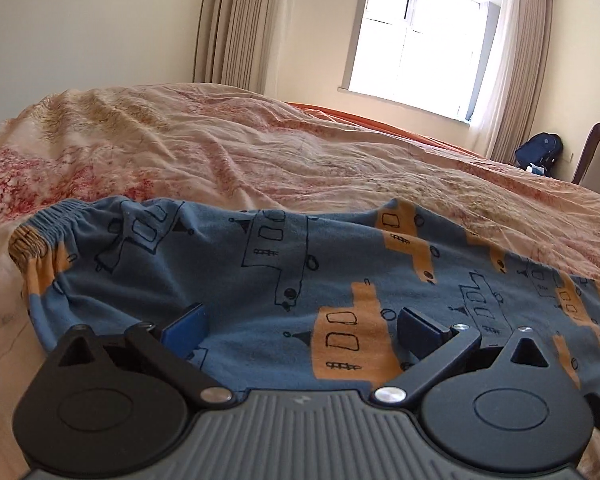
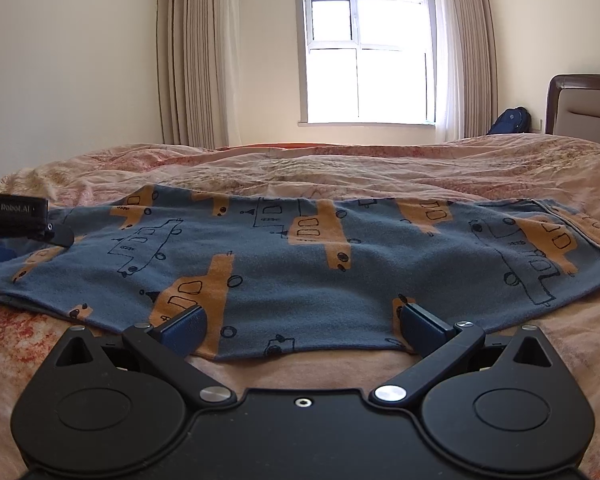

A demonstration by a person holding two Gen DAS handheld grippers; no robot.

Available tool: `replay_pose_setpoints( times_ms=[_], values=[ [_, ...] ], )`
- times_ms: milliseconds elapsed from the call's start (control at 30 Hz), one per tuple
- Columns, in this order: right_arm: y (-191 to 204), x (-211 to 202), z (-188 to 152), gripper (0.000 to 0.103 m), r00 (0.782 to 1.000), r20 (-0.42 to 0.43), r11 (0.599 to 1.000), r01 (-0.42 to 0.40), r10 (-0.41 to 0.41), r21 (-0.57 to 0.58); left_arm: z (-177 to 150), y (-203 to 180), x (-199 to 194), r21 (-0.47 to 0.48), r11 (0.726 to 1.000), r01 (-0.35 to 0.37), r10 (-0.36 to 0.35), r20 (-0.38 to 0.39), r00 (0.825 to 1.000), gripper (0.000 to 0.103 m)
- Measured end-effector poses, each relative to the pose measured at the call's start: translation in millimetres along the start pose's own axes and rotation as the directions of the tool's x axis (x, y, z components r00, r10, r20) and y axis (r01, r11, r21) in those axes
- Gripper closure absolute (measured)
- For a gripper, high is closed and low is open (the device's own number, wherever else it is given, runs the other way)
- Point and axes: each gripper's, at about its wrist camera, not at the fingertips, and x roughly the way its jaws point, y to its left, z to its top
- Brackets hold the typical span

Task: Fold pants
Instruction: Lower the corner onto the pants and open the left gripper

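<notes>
Blue pants (image 2: pixel 300 264) printed with orange and outlined vehicles lie spread flat across the bed. In the left wrist view the gathered elastic waistband (image 1: pixel 48 226) bunches at the left end of the pants (image 1: pixel 260 280). My left gripper (image 1: pixel 302 328) hovers low over that end, wide open, with cloth lying under and between the blue pads and neither pad pressing on it. My right gripper (image 2: pixel 304 326) is open at the pants' near edge, which runs between its fingers without being pinched. The left gripper's black body (image 2: pixel 16 218) pokes in at the left of the right wrist view.
A rumpled pink floral quilt (image 2: pixel 340 168) covers the bed on all sides of the pants. Beyond it are a bright window (image 2: pixel 364 56) with beige curtains, a blue backpack (image 2: pixel 510 120) on the floor, and a brown padded headboard (image 2: pixel 584 104) at the right.
</notes>
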Motion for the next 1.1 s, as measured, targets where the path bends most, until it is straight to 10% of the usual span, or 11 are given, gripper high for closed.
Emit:
replay_pose_setpoints(
  times_ms=[233,533,700,967,1100],
  values=[
    [9,9,47,0.000,0.997,0.019,0.995,-0.071,0.072,-0.063,-19,-5,-9,0.087,0.996,-0.010,0.008,0.015,1.000,0.001],
    [67,123,119,0.000,0.952,-0.109,0.909,-0.305,0.285,-0.285,-25,1,-12,0.079,0.997,0.015,-0.019,0.046,0.999,0.001],
    [98,182,131,0.000,0.867,-0.248,0.839,-0.488,0.433,-0.240,-26,0,-11,0.086,0.996,0.009,-0.013,0.051,0.999,0.001],
    [103,206,140,0.000,0.964,-0.154,0.915,-0.255,0.216,-0.314,-26,0,-10,0.090,0.996,0.006,-0.010,0.053,0.999,0.001],
    [67,180,138,0.000,0.967,-0.135,0.929,-0.244,0.214,-0.278,-24,1,-10,0.089,0.996,0.009,-0.013,0.045,0.999,0.001]
  ],
)
